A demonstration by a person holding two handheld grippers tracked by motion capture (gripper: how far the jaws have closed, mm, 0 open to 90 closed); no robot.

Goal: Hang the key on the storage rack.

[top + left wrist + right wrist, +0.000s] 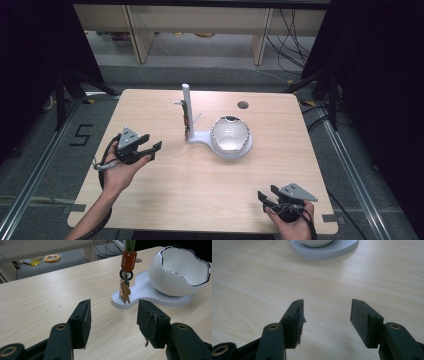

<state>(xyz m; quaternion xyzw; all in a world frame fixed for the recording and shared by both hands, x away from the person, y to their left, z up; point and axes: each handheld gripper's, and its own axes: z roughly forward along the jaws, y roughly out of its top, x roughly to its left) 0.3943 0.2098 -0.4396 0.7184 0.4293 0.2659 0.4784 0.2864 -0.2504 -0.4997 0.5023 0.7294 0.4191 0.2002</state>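
Keychain [125,290] hangs on the white stand's post [185,102], mid-table by the bowl [229,134] | my left tool [148,148] empty, jaws wide, aimed at it, likely to pluck it | right tool [266,195] open, empty, parked near right front corner.

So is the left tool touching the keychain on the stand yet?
Apart. The left gripper view shows the left tool open, bare table between it and the keychain.

High view: overhead, facing forward across the table [200,190]. Both gripper views: low, near the tabletop, facing the white stand [140,296], which they share with the high view.
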